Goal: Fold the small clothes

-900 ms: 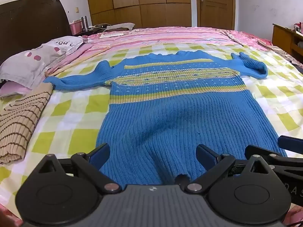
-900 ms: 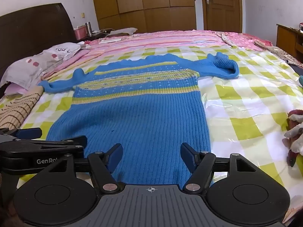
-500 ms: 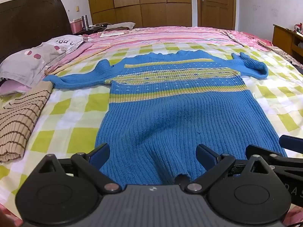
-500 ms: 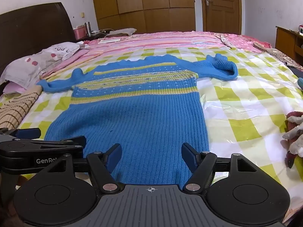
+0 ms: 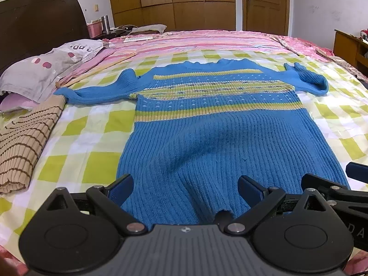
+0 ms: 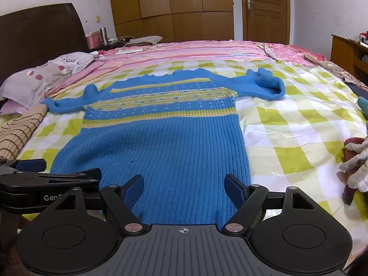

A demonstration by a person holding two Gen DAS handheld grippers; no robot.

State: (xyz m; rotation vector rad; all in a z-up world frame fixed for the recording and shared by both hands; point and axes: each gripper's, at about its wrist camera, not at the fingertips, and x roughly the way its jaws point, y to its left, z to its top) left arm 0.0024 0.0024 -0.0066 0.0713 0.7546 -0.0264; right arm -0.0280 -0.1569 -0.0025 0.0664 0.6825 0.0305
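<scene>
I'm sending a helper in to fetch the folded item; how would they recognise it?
On the bed, look along the headboard side, just below the grey pillow. The folded beige cloth lies there beside the spread blue sweater; it alone has thin brown stripes.

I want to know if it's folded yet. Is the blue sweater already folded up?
No, the blue sweater lies spread flat on the checked bedcover, with both sleeves reaching out to the sides.
</scene>
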